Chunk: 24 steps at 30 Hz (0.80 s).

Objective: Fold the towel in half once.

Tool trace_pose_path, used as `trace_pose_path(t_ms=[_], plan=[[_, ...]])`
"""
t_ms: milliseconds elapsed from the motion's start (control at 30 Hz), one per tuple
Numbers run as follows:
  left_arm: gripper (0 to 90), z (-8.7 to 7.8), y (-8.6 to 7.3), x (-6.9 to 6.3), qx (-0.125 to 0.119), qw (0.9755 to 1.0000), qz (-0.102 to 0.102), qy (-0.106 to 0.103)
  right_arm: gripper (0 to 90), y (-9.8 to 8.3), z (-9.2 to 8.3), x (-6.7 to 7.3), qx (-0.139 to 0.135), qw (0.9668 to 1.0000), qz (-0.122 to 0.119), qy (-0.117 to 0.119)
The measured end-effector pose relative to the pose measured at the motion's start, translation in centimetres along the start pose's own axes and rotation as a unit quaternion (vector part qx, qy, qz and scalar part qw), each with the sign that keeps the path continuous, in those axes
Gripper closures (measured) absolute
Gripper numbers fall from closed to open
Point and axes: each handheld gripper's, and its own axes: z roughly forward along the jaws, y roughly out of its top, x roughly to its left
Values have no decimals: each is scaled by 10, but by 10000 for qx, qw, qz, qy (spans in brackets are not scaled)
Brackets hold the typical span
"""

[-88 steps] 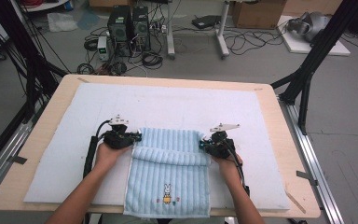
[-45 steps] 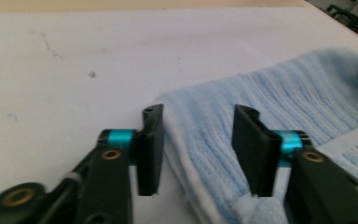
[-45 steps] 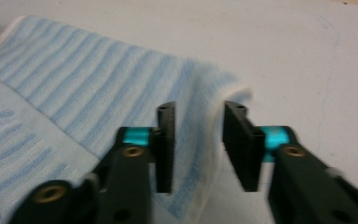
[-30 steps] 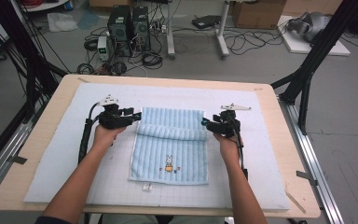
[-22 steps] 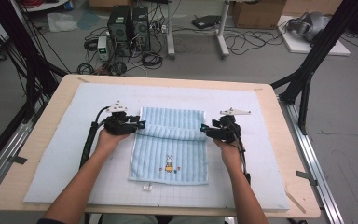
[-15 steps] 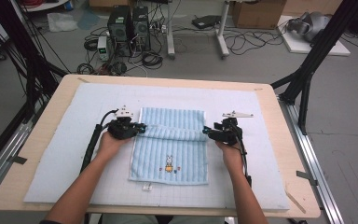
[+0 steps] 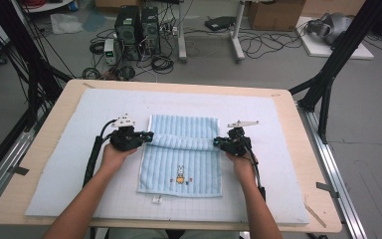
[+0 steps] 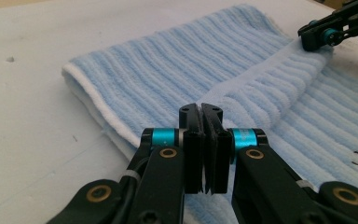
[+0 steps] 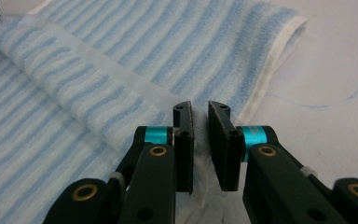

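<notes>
A light blue striped towel (image 7: 181, 164) with a small embroidered rabbit lies flat on the mat, and a raised fold (image 7: 183, 142) runs across it. My left gripper (image 7: 148, 136) sits at the left end of that fold. In the left gripper view its jaws (image 8: 201, 109) are pressed together at the towel (image 8: 168, 60) edge, having just closed. My right gripper (image 7: 218, 143) is at the fold's right end. Its jaws (image 9: 199, 109) have just been closing and pinch white towel cloth (image 9: 168, 42) between the pads.
The towel rests on a pale mat (image 7: 79, 164) covering a wooden table (image 7: 40, 149). A small white tag (image 7: 156, 200) lies just below the towel. Black frame posts flank the table. Computers (image 7: 137, 27) and cables sit on the floor beyond.
Both grippers came from the towel's far corners toward the person, down to the fold. Both pairs of jaws went from open to closed.
</notes>
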Motion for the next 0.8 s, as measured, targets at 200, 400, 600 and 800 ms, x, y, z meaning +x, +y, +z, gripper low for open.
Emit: trace_pose_path(t_ms=[200,400,600,800], plan=[[870,-13,-1,-9,-272,9996,19,-1,816,-3,-18,10,-237,9995,-183,18],[870,-18,-9,-16,-358,9993,-34,-79,813,-15,-33,15,-561,9981,-271,22],[870,-26,-13,-21,-453,9989,-110,-74,810,-17,-42,20,-670,9973,-254,142],[869,-33,-19,-27,-486,9988,-72,-36,809,-23,-47,26,-671,9973,-243,183]])
